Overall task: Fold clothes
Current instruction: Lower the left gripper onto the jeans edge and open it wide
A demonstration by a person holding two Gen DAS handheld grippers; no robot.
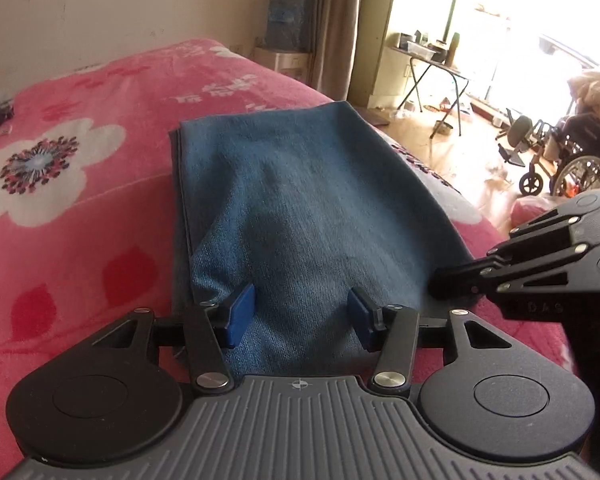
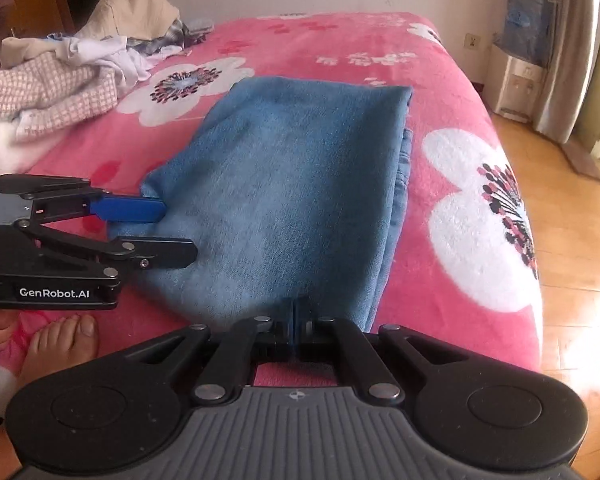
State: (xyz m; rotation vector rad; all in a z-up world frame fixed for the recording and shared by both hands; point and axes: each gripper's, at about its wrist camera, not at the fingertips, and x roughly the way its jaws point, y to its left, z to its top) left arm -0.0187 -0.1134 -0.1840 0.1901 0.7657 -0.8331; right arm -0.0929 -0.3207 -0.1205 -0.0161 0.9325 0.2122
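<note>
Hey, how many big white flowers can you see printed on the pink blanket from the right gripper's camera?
2. One white flower lies beyond the folded jeans, toward the clothes pile; the other is right of the jeans near the blanket's edge. More may be hidden underneath.

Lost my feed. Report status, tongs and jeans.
Left tongs open over near edge of folded jeans. Right tongs shut at near edge. Laundry pile clear of work.

Each fisheye rides close behind its own black two-finger gripper, angled down along the fingers onto the same folded blue denim garment [image 1: 300, 208] [image 2: 284, 184] on the pink flowered blanket [image 1: 80, 208] [image 2: 460, 216], each catching the other gripper at its edge.
</note>
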